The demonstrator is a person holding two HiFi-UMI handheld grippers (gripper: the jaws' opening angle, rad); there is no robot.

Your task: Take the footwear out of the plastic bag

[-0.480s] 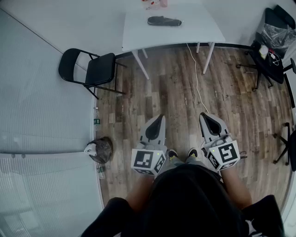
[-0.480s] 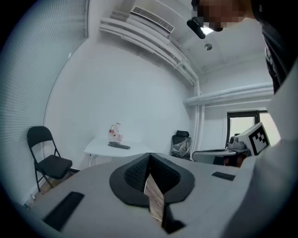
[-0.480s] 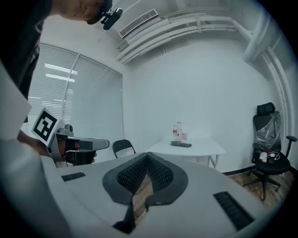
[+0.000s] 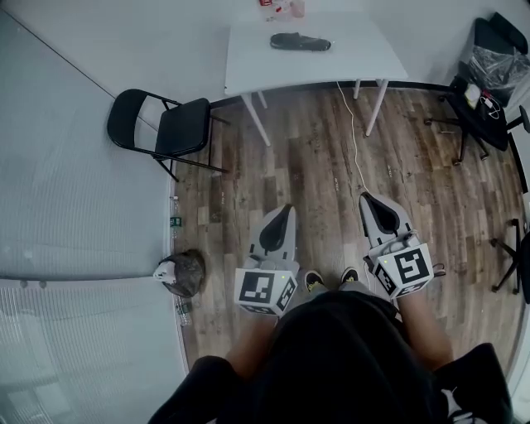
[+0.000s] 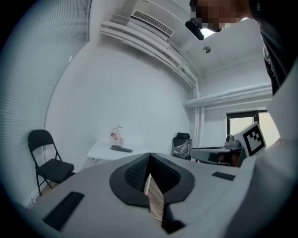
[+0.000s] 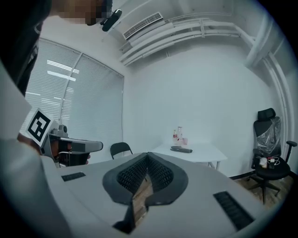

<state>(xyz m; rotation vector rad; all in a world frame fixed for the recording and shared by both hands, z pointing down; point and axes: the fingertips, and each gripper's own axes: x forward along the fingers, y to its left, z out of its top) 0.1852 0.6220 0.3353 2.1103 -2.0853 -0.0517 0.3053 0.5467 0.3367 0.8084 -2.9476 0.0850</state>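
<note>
Brown wood-look planks of the floor [image 4: 306, 174] underfoot, worn grey in patches. At 6 o'clock in the head view, a person in black, own shoes [image 4: 313, 280] showing just beyond the dark clothing.

Left gripper [image 4: 286, 211] between 6 and 7 o'clock, jaws pressed together with nothing between them. Right gripper [image 4: 367, 201] at 5 o'clock, likewise closed and empty. Both held roughly level over bare boards, well apart from the table.

At 8 o'clock, against the frosted glass partition [image 4: 83, 215], a grey-brown bundle [image 4: 184, 271] on the floor, with a small bottle [image 4: 175, 221] just beyond it. Further out, at 10 o'clock, a black folding chair [image 4: 184, 124] beside the partition.

Toward 12 o'clock, a thin white cable [image 4: 354, 141] trailing from the table edge across the planks toward the right gripper. At 2 o'clock, a black office chair [image 4: 484, 79] with clear plastic over its back.

Farthest, at 12 o'clock, a white table [image 4: 248, 58] on slim white legs against the white wall. Near the middle of its top, the dark footwear [image 4: 300, 41], lying flat and untouched, any bag around it too small to make out. Behind that, at the table's far edge, a few pinkish bottles [image 4: 277, 7]. High on the wall in the left gripper view, an air-conditioning unit [image 5: 153, 22] above white pipes.
</note>
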